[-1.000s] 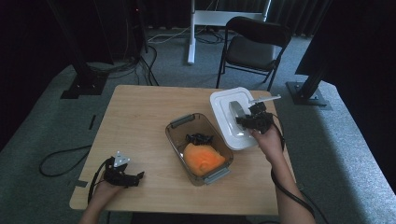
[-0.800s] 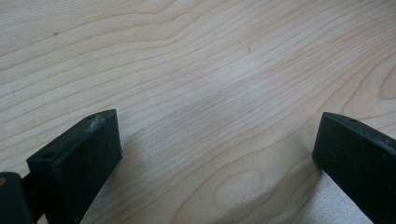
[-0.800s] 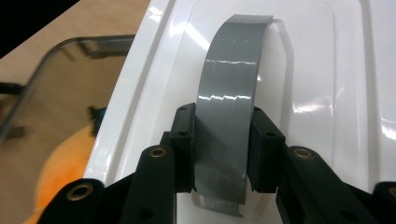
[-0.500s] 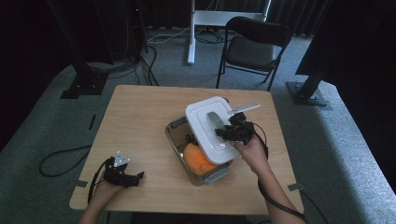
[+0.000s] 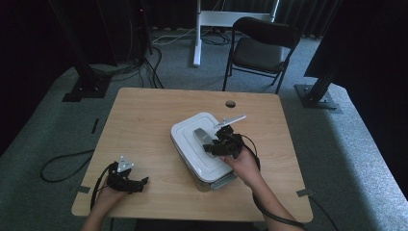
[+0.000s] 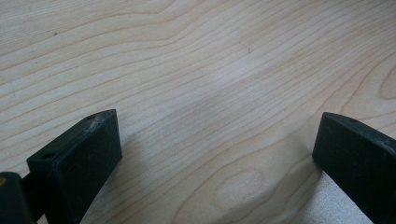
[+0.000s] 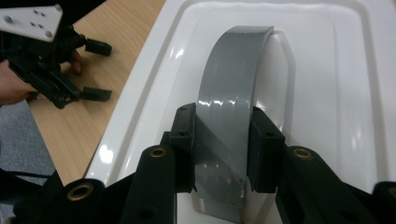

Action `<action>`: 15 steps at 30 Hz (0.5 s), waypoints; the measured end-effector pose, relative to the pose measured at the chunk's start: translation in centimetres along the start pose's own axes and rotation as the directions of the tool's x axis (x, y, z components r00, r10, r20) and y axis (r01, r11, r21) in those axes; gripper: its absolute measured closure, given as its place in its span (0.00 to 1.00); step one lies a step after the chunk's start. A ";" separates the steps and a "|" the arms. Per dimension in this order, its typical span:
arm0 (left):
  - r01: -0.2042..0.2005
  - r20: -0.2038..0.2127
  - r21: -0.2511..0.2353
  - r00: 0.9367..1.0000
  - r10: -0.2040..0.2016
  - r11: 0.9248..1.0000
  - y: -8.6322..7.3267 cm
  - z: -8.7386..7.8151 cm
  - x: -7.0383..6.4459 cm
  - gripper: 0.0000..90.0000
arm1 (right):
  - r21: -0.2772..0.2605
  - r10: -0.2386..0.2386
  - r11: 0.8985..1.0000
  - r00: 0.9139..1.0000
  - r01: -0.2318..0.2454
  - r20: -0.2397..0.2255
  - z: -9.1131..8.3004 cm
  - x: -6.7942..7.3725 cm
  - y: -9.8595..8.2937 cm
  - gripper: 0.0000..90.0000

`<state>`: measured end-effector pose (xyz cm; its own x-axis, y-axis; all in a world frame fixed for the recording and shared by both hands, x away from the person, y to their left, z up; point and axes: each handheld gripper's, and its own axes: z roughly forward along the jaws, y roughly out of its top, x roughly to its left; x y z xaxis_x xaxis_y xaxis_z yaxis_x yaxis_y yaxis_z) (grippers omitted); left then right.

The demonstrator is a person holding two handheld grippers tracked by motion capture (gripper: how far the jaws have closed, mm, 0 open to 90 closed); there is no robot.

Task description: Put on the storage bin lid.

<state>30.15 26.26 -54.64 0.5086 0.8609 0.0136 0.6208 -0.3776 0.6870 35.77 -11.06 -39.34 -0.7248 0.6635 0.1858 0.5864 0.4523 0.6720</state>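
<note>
I hold the right tongs [image 5: 214, 147] clenched on the grey handle [image 7: 232, 107] of the white lid [image 5: 202, 144]. In the right gripper view the two black jaws press on both sides of this grey strip, low on its arch, and the strip bends up and away over the middle hollow of the lid. The lid lies flat on top of the glass dish [image 5: 217, 181], a little right of the middle of the table [image 5: 144, 120]. Of the dish I see just a piece of clear wall and one corner under the lid's near end. Whether the lid is fully seated on the rim, I cannot tell from here. The long side of the lid runs at an angle, from the far left to the near right.

My left tongs [image 5: 127, 180] rest near the near left corner of the table, well apart from the dish. They are released: in the left gripper view the jaws stand wide apart with bare wood between them. The right gripper view shows these tongs [image 7: 56, 70] too, beyond the left edge of the lid, with the hand [image 7: 14, 88] around them.
</note>
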 end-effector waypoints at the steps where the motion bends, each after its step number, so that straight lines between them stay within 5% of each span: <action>1: -0.001 0.000 0.000 1.000 0.001 1.000 0.0 0.0 0.0 0.02 | -0.008 0.009 1.000 1.000 -0.009 -0.017 0.0 -0.1 -0.1 0.75; 15: 0.000 0.000 0.001 1.000 0.000 1.000 0.0 0.0 0.0 0.02 | -0.014 0.020 1.000 0.999 -0.021 -0.037 0.4 0.8 -1.0 0.76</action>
<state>30.15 26.26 -54.64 0.5091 0.8606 0.0136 0.6211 -0.3783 0.6864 34.78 -10.75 -40.12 -0.7257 0.6499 0.2256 0.5960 0.4301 0.6781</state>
